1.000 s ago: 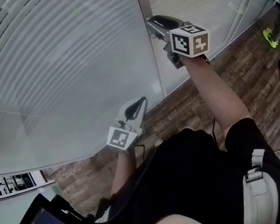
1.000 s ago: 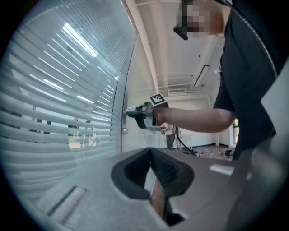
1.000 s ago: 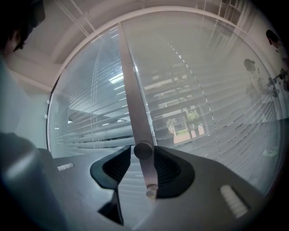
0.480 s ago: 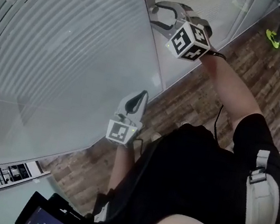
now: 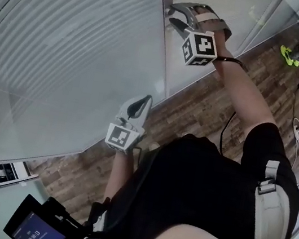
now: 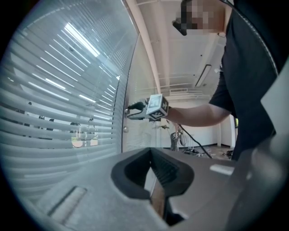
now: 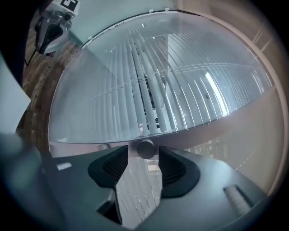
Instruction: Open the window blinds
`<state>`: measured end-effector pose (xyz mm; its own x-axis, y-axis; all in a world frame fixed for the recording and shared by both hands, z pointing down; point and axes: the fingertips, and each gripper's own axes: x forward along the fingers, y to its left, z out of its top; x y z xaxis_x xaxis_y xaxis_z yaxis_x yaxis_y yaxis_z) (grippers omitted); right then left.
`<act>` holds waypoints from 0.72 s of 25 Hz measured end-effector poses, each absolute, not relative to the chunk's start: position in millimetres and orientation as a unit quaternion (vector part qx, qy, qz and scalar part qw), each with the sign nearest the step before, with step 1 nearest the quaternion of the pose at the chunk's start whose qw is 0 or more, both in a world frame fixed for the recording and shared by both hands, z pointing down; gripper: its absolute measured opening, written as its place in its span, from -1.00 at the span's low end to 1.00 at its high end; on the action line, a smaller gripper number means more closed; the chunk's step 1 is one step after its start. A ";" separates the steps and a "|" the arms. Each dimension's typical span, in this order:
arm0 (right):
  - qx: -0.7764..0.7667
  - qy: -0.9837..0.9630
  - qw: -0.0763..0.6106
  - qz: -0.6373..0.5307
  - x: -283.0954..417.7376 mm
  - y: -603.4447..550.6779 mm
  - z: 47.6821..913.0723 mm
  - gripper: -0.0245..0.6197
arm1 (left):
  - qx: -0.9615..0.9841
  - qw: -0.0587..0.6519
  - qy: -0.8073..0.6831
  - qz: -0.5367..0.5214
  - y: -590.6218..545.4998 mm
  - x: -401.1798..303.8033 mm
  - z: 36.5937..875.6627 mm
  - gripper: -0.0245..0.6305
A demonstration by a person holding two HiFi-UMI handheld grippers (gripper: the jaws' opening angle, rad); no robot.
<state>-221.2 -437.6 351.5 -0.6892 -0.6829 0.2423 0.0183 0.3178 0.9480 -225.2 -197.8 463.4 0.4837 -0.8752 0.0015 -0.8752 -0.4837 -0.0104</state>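
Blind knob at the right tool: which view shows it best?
Right gripper view: the knob sits centred between the right tool's jaws, which have just been closing but stand clear of it. The left gripper view and head view show the tool at the frame, but the knob is too small to make out.

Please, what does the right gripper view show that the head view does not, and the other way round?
Only the right gripper view: a round knob between the right gripper's open fingers, which have just been closing a little without pressing it. Only the head view: the person's black shirt, a device with a screen, a yellow-green shoe. Both: the left gripper, the blinds, the wooden floor.
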 end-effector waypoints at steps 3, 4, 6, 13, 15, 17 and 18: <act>0.222 -0.739 0.329 -0.545 -227.4 -445.8 352.5 -0.37 | -0.860 -0.001 0.510 -0.002 -204.4 -230.1 462.9 -0.92; 0.224 -0.736 0.329 -0.548 -228.8 -447.5 352.3 -0.42 | -0.860 -0.006 0.510 -0.003 -204.6 -230.5 463.2 -0.92; 0.231 -0.731 0.329 -0.551 -229.8 -448.7 350.8 -0.54 | -0.861 -0.020 0.508 -0.005 -203.0 -228.6 460.4 -0.92; 0.238 -0.737 0.324 -0.543 -228.4 -447.3 348.6 -0.54 | -0.861 -0.004 0.508 0.002 -205.4 -231.3 458.5 -0.92; 0.244 -0.747 0.318 -0.531 -227.2 -447.5 347.6 -0.54 | -0.861 -0.003 0.508 0.005 -206.6 -231.0 456.8 -0.92; 0.252 -0.763 0.308 -0.510 -226.4 -447.5 345.9 -0.54 | -0.862 0.000 0.507 -0.001 -206.9 -232.1 460.4 -0.92; 0.256 -0.770 0.303 -0.499 -226.3 -447.3 345.4 -0.54 | -0.862 0.002 0.507 -0.005 -206.6 -233.0 463.3 -0.92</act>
